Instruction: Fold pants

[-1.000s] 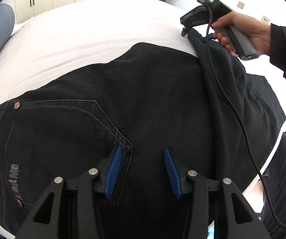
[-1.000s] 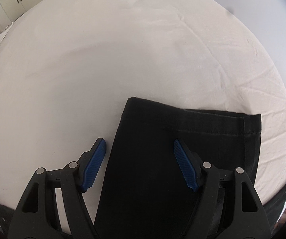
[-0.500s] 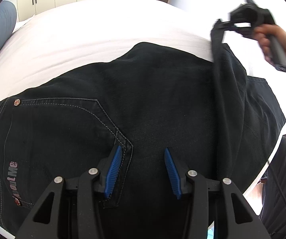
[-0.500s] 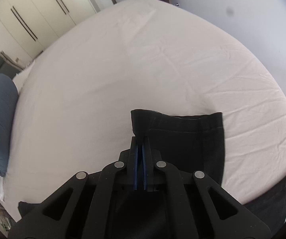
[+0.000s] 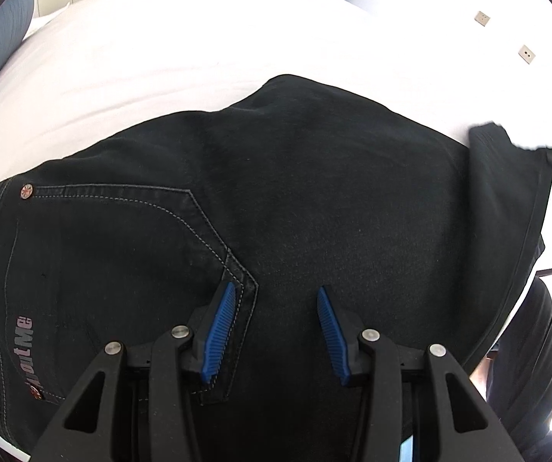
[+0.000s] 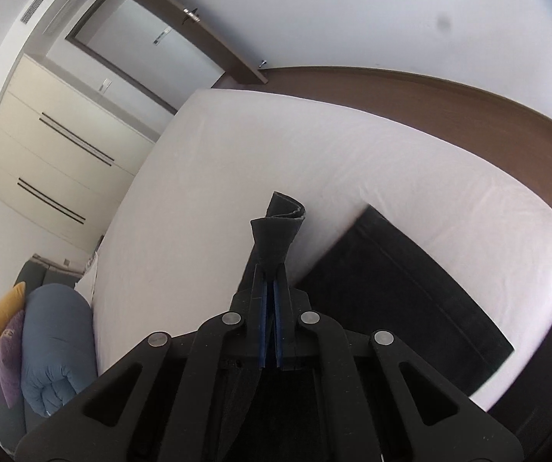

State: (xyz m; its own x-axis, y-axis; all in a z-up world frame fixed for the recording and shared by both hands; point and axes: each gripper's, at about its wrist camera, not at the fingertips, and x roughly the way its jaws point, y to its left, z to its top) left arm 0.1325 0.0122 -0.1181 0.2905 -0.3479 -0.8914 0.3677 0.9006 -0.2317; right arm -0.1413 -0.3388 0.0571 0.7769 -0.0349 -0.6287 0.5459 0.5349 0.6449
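Since the earlier frame the right gripper [image 6: 269, 281] has clamped onto the hem of one leg of the black denim pants [image 5: 314, 200] and lifted it off the white-sheeted bed [image 6: 410, 161], so its view now takes in the room rather than only the sheet. Its blue pads are pinched together on the bunched hem, which sticks up past the fingertips. The other leg lies flat on the sheet beside it. The left gripper [image 5: 276, 319] hovers half open over the seat of the pants, near the stitched back pocket [image 5: 122, 238]. Around the bed stand cream wardrobe doors [image 6: 56, 154], a brown door frame [image 6: 183, 30] and a rolled blue duvet [image 6: 56, 346].
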